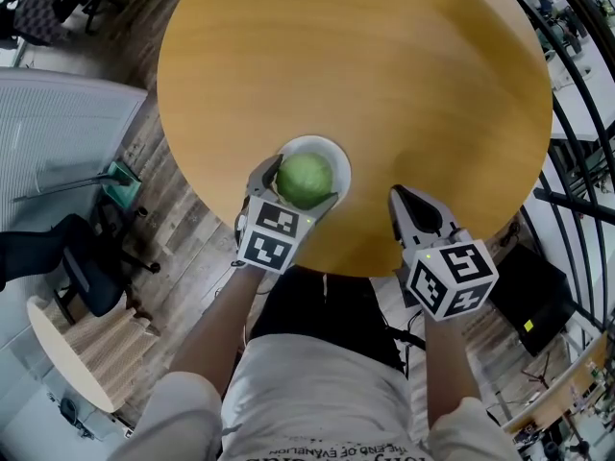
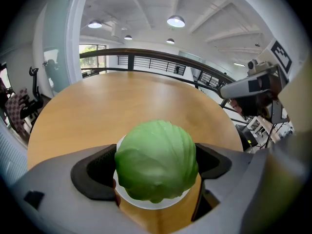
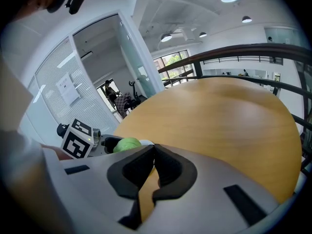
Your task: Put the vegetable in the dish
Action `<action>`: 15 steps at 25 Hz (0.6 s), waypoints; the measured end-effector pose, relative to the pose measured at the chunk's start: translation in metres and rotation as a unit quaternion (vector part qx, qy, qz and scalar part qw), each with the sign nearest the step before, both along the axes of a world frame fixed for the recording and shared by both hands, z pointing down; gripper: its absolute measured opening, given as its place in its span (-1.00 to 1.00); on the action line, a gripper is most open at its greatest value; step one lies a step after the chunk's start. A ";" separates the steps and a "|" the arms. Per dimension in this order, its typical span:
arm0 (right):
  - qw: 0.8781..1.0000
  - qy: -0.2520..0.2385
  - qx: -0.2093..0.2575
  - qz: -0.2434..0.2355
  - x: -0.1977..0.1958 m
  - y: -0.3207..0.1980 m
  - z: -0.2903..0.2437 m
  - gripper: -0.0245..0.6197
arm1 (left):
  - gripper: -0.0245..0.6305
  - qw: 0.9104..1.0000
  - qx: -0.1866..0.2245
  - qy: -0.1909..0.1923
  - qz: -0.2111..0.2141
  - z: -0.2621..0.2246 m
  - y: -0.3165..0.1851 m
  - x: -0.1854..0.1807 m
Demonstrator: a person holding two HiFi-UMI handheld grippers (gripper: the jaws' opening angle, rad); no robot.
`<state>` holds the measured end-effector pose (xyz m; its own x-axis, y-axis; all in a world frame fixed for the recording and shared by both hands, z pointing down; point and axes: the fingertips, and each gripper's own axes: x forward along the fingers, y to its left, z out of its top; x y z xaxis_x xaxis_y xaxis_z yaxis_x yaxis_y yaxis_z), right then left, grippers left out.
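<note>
A round green cabbage [image 1: 306, 176] sits between the jaws of my left gripper [image 1: 300, 186], which is shut on it. It hangs just over a small white dish [image 1: 330, 148] near the front edge of the round wooden table [image 1: 384, 75]. In the left gripper view the cabbage [image 2: 157, 159] fills the gap between the dark pads [image 2: 95, 172], with the dish rim [image 2: 148, 203] showing under it. My right gripper [image 1: 397, 198] is shut and empty, over the table edge to the right of the dish. From the right gripper view [image 3: 152, 152] the cabbage [image 3: 127, 144] shows off to the left.
The table's front edge runs just under both grippers. A black office chair [image 1: 82, 257] and a small round side table [image 1: 62, 349] stand on the floor to the left. A dark railing [image 1: 577, 94] curves along the right side.
</note>
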<state>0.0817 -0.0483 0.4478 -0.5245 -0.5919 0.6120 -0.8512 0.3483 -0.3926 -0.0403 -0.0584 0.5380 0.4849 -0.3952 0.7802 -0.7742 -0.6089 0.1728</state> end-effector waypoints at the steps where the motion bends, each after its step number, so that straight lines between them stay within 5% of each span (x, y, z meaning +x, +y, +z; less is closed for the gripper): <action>1: 1.000 0.000 -0.001 0.001 0.000 0.000 0.001 -0.85 | 0.57 1.000 -0.001 -0.002 0.001 0.002 -0.001 0.001; 15: 1.000 -0.009 -0.015 0.003 0.000 -0.003 0.011 -0.85 | 0.57 1.000 -0.018 -0.024 0.009 0.022 -0.006 0.002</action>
